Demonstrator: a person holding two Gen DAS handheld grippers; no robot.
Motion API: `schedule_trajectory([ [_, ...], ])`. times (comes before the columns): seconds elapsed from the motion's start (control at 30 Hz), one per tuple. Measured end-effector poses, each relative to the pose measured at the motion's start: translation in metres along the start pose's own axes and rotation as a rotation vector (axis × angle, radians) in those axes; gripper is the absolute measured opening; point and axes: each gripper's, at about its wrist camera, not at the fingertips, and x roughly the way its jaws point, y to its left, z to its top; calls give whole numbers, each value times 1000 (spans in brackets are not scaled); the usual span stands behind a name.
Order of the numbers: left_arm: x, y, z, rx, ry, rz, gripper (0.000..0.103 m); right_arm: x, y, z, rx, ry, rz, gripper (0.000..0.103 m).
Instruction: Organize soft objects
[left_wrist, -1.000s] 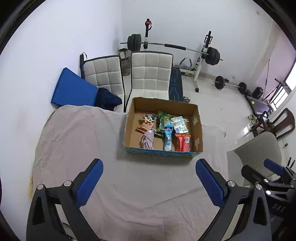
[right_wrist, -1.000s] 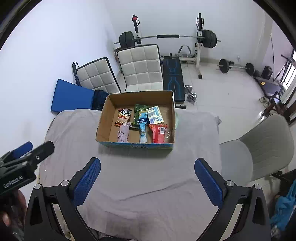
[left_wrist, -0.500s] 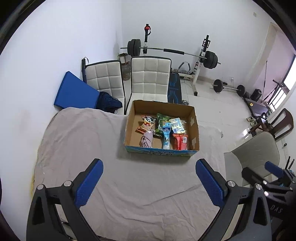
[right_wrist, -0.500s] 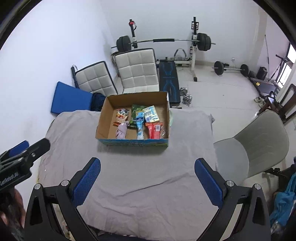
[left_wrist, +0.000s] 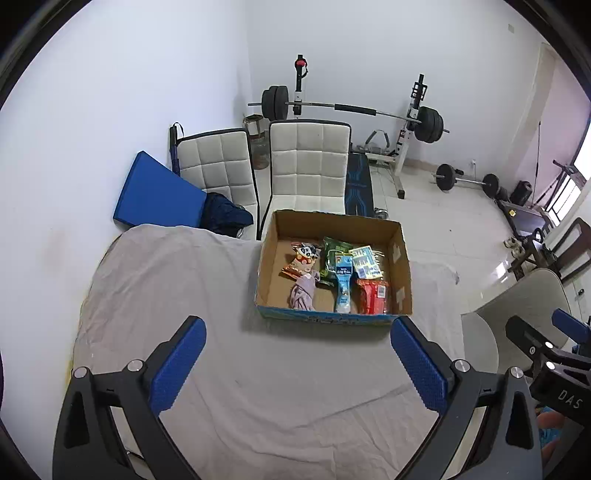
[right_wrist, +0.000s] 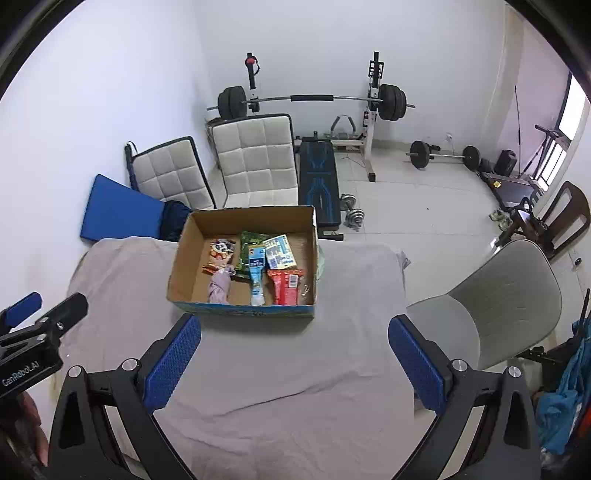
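Observation:
An open cardboard box (left_wrist: 400, 269) (right_wrist: 183, 258) stands on the far part of the cloth-covered table (left_wrist: 166, 288) (right_wrist: 354, 295). In it lie a mauve cloth (left_wrist: 303, 291) (right_wrist: 218, 286), a panda snack pack (left_wrist: 303, 255) (right_wrist: 220, 251), a green pack (left_wrist: 334, 251) (right_wrist: 249, 242), a blue pouch (left_wrist: 343, 284) (right_wrist: 256, 277), a red pack (left_wrist: 373, 295) (right_wrist: 284, 286) and a pale blue card (left_wrist: 365, 261) (right_wrist: 280, 252). My left gripper (left_wrist: 297, 363) is open and empty, held high above the near table. My right gripper (right_wrist: 293, 362) is likewise open and empty.
Two white padded chairs (left_wrist: 308, 166) (right_wrist: 255, 158) and a blue mat (left_wrist: 155, 194) (right_wrist: 118, 212) stand behind the table. A grey chair (right_wrist: 506, 299) (left_wrist: 517, 302) is at the right. A barbell rack (right_wrist: 310, 99) and weights stand by the back wall.
Both grippers have risen and drawn back from the table, so the box looks smaller and farther. Both stay open and empty.

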Motion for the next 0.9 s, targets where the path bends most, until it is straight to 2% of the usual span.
schedule_trajectory([
  [0.17, 18, -3, 0, 8, 20, -21, 102, 13, 1, 6, -3, -10, -13, 103],
  [0.4, 36, -5, -1, 15, 35, 7, 102, 39, 2, 8, -1, 14, -38, 103],
  [0.5, 45, -6, -3, 21, 67, 5, 102, 42, 5, 7, -8, 13, -38, 103],
  [0.9, 48, -7, 0, 28, 63, 19, 102, 51, 16, 3, -43, 24, -67, 103],
])
